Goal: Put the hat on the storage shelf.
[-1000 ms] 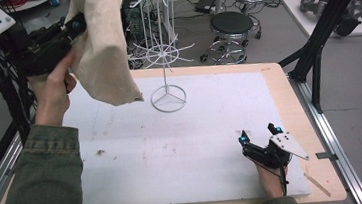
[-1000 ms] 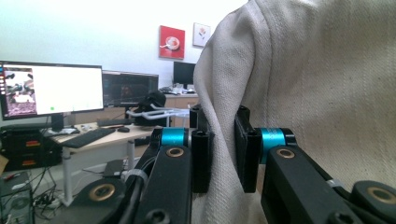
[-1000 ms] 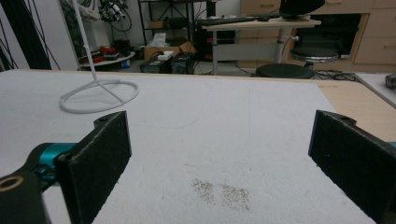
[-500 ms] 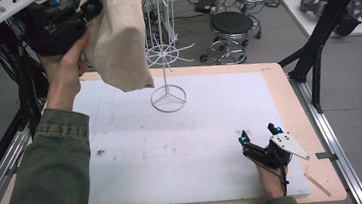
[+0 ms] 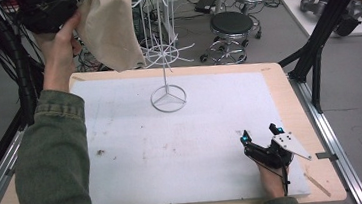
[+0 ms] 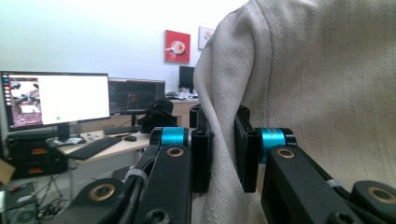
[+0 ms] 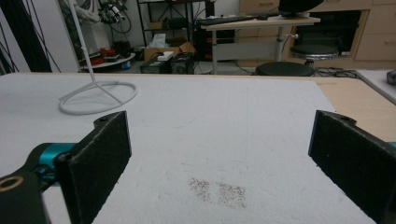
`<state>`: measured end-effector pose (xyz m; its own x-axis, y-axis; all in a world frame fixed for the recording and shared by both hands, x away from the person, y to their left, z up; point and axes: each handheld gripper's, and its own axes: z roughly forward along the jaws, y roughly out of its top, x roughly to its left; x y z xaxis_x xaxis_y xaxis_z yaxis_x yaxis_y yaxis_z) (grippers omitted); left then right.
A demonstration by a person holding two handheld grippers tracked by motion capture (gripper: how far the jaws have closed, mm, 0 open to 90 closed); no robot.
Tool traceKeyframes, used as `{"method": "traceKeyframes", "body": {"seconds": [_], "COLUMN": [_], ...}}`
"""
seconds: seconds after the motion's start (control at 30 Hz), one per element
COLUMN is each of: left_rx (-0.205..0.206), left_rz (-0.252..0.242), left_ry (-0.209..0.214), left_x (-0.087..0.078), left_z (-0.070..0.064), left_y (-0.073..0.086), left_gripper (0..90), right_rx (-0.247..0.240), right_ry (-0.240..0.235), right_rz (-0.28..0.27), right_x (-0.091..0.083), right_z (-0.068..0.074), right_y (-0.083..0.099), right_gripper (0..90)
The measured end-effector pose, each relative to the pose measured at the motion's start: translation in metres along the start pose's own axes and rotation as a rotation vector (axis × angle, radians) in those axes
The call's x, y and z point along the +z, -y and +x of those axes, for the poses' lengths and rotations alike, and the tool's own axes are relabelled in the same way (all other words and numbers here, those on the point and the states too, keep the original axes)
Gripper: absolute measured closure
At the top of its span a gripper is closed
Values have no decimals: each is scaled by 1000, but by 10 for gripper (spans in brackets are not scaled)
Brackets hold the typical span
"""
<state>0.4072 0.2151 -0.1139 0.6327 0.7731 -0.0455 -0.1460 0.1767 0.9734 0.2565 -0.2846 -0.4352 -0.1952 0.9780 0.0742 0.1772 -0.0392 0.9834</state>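
A beige cloth (image 5: 110, 28) hangs high over the table's far left corner, pinched in my left gripper (image 5: 59, 10). In the left gripper view the cloth (image 6: 303, 93) fills the right side and my left gripper (image 6: 223, 149) is shut on a fold of it. A white wire rack (image 5: 162, 43) stands on its ring base (image 5: 168, 99) at the back middle of the table, just right of the cloth. My right gripper (image 5: 260, 135) rests low at the front right, open, with nothing between its jaws (image 7: 219, 154).
A white mat (image 5: 183, 142) covers the wooden table (image 5: 294, 101). Black stools (image 5: 232, 24) stand behind the table, and a black frame leg (image 5: 322, 28) rises at the right. The rack's ring base (image 7: 98, 95) lies ahead and left of my right gripper.
My left gripper has carried the cloth up and to the right, closer to the wire rack. The right gripper has stayed still.
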Motion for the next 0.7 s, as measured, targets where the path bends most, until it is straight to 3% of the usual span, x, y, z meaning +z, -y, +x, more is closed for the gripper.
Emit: {"method": "traceKeyframes", "body": {"seconds": [0.23,0.33,0.57,0.7], "left_rx": [7,-15,-18,-54], "left_rz": [23,22,34,46], "left_ry": [-27,-45,-117,-155], "left_x": [21,29,40,42], "left_z": [20,29,41,49], "left_y": [10,16,20,22], "left_gripper": [798,798,798,799], "right_rx": [26,23,23,21], "right_ry": [5,-1,1,-1], "right_rz": [7,13,5,3], "right_x": [1,0,-2,-3], "right_z": [-3,-3,-5,-5], "right_y": [1,1,2,2], "right_gripper": [49,49,49,49]}}
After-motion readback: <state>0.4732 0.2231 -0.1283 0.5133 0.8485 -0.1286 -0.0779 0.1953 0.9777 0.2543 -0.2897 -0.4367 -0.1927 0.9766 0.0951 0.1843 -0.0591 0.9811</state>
